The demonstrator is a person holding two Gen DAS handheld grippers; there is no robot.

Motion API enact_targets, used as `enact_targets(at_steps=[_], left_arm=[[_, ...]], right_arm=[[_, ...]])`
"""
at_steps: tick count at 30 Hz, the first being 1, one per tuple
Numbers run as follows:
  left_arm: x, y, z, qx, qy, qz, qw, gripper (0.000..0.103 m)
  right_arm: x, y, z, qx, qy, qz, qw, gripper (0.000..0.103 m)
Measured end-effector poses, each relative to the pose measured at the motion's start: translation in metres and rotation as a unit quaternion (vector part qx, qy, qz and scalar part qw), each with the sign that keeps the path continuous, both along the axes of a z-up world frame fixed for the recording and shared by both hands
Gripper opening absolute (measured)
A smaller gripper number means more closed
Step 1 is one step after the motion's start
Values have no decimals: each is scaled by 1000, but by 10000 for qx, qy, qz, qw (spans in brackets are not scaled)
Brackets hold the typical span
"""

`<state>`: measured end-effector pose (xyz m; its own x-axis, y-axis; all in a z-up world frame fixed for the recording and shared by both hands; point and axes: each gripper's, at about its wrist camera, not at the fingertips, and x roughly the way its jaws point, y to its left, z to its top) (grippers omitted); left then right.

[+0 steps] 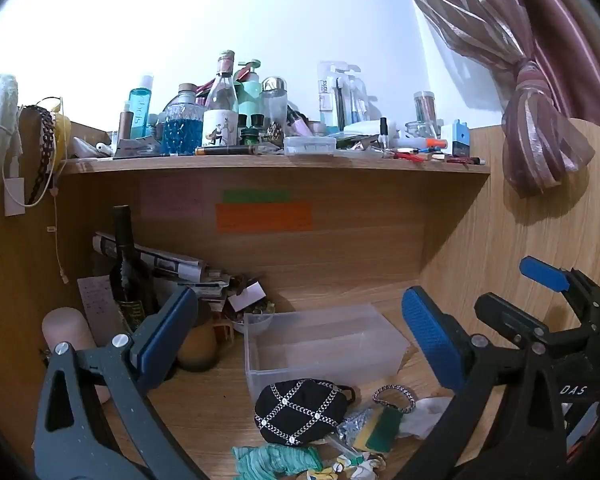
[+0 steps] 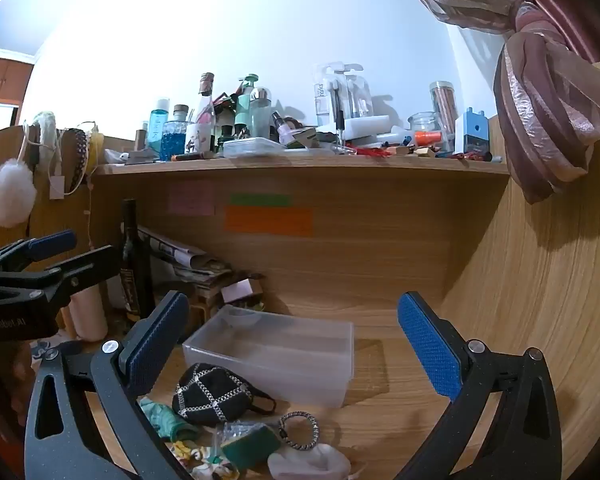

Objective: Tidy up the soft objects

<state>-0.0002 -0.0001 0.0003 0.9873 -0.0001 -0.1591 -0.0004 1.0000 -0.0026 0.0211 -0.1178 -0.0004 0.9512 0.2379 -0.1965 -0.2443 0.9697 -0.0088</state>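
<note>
A clear plastic bin (image 1: 384,354) (image 2: 268,364) sits empty on the wooden desk. In front of it lie a black studded face mask (image 1: 300,410) (image 2: 210,398), a teal cloth (image 1: 274,460) (image 2: 162,416), a green-yellow sponge (image 1: 378,428) (image 2: 250,444), a braided hair tie (image 1: 394,398) (image 2: 300,430) and a white soft piece (image 1: 426,416) (image 2: 308,464). My left gripper (image 1: 300,330) is open and empty above the pile. My right gripper (image 2: 292,328) is open and empty, over the bin. The right gripper also shows in the left wrist view (image 1: 548,304), and the left gripper in the right wrist view (image 2: 48,256).
A dark wine bottle (image 1: 128,272) (image 2: 134,260), rolled papers (image 1: 160,260) and a beige cylinder (image 1: 68,332) stand at the left back. A crowded shelf (image 1: 276,162) (image 2: 300,164) of bottles runs above. A tied curtain (image 1: 540,132) (image 2: 548,120) hangs right.
</note>
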Motion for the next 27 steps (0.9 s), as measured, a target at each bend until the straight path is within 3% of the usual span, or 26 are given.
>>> enact_targets(at_steps=[27], left_arm=[[-6, -1, -2, -22, -92, 25, 10000, 103]], right_arm=[[0, 0, -1, 130, 79, -20, 9999, 103]])
